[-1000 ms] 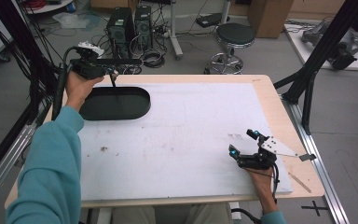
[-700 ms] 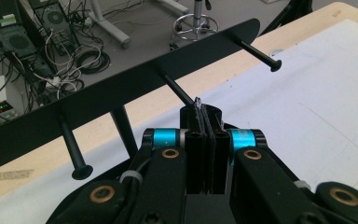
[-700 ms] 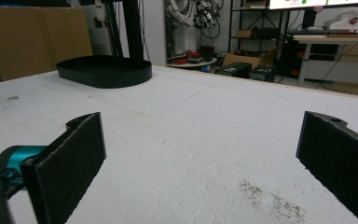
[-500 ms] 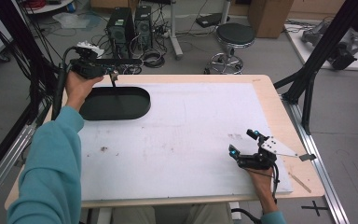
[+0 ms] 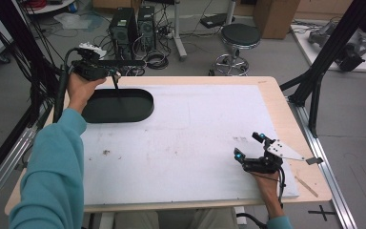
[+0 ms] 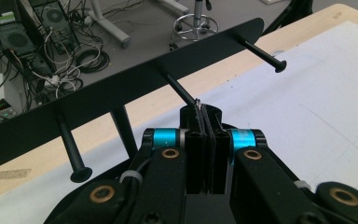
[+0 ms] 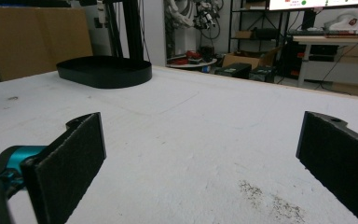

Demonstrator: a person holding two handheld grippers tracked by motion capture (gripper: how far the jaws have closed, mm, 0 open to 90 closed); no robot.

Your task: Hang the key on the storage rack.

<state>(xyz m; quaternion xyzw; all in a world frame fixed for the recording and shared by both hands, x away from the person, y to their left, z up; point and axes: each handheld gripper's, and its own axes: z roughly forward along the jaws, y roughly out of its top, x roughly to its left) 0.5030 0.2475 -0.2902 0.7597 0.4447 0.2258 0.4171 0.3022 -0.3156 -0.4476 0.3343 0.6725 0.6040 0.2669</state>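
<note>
Left gripper [image 5: 116, 76] clamped on a thin peg of a black rack [image 6: 135, 79], a flat strip with several pegs, held in the air just above the far rim of the black oval tray [image 5: 119, 106]. Jaws pressed together on the peg in the left gripper view, strip running across behind them. Right gripper [image 5: 249, 146] well apart from the tray, low over the white sheet [image 5: 186, 138] on the worktop [image 5: 286, 119], jaws wide with nothing between the pads [image 7: 70, 163].
</note>
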